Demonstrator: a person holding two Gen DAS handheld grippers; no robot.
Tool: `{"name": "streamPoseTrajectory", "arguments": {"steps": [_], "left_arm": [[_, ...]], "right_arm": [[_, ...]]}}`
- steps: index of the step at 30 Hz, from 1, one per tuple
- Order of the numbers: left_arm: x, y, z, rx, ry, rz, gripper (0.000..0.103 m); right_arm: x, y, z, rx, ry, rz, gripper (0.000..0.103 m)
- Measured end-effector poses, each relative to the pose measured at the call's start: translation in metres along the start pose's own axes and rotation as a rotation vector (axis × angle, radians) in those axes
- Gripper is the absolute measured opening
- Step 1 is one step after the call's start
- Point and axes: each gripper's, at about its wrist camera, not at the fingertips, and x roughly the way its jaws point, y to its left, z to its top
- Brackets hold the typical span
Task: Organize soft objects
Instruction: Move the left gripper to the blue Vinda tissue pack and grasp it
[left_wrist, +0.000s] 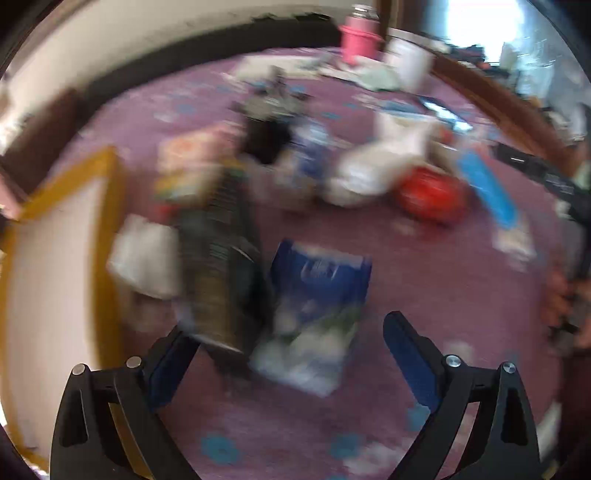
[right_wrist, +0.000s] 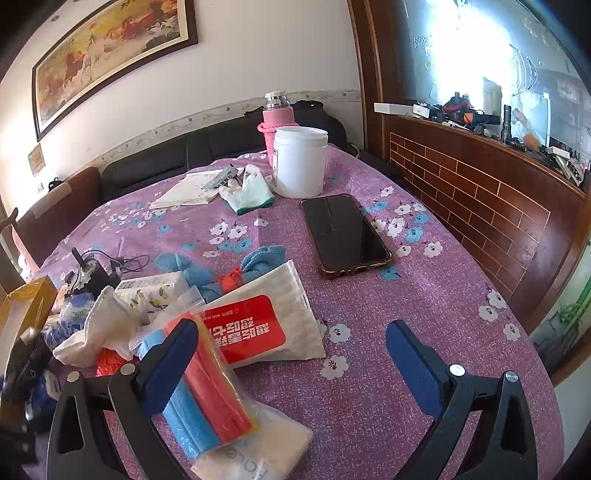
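Beside right gripper (right_wrist: 291, 338), roll pack (right_wrist: 210, 384) lengthwise toward camera; left view blurred, perhaps unclear.

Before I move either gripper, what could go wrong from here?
The left gripper is open over a blue-and-white packet, but its view is badly blurred; closing now could catch the dark item beside it. The right gripper is open, one finger touching the rolled-bag pack; a sweep could shove the pile toward the phone.
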Motion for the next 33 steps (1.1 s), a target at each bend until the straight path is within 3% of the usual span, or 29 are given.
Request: {"name": "streamPoseTrajectory", "arguments": {"steps": [2, 6, 10, 18, 21, 25, 27, 33], "left_arm": [[-0.008, -0.002, -0.003, 0.004, -0.011, -0.079, 0.094], [-0.021, 0.009, -0.001, -0.023, -0.059, -0.005, 0.094], [-0.033, -0.005, -0.002, 0.015, -0.101, -0.018, 0.094], [-0.031, -0.067, 0.013, 0.273, -0.18, -0.038, 0.094], [-0.031, -0.078, 0.019, 0.324, -0.17, -0.068, 0.094], [-0.061, -0.088, 0.017, 0.364, -0.276, -0.134, 0.094], [-0.06, -0.091, 0.017, 0.372, -0.263, -0.135, 0.094], [-0.003, -0.105, 0.018, 0.482, -0.103, -0.117, 0.094]], "right_arm": [[0.001, 0.001, 0.0, -0.001, 0.006, -0.001, 0.102], [0.001, 0.0, 0.0, 0.003, 0.006, 0.0, 0.102], [0.001, -0.001, 0.0, 0.006, 0.009, -0.002, 0.102], [0.006, -0.006, 0.0, 0.032, 0.031, 0.001, 0.102], [0.007, -0.007, 0.0, 0.037, 0.039, 0.0, 0.102], [0.008, -0.01, 0.001, 0.054, 0.039, 0.001, 0.102], [0.009, -0.011, 0.001, 0.063, 0.045, 0.008, 0.102], [0.011, -0.012, 0.0, 0.066, 0.052, 0.005, 0.102]]}}
